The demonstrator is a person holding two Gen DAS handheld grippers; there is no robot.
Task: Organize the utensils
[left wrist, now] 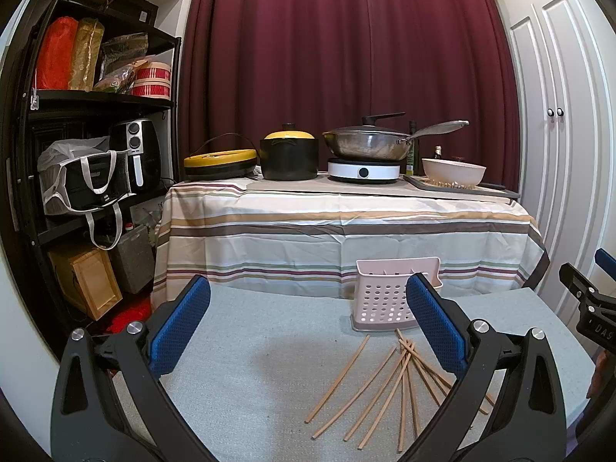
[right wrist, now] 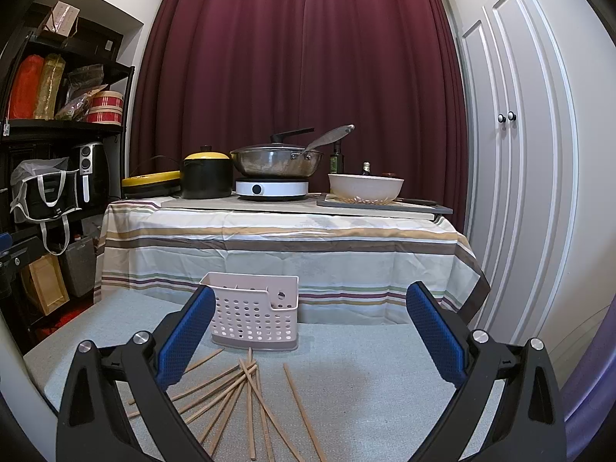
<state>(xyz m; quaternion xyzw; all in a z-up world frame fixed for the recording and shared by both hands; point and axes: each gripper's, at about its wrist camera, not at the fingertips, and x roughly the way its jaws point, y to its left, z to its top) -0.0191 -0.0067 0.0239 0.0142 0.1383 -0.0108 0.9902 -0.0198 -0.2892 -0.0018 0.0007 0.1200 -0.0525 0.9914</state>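
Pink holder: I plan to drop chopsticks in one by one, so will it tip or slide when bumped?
The holder looks like thin perforated plastic, so probably light and apt to slide. It stands upright and looks empty; a bump near its rim might tip it. The chopsticks lie loose in front.

Near table [left wrist: 269, 346]: pale grey-green top.
On it, far side: pink perforated utensil holder [left wrist: 379, 302], upright.
On it, near side: loose wooden chopsticks [left wrist: 389, 381], crossing one another in a fan, just in front of the holder.
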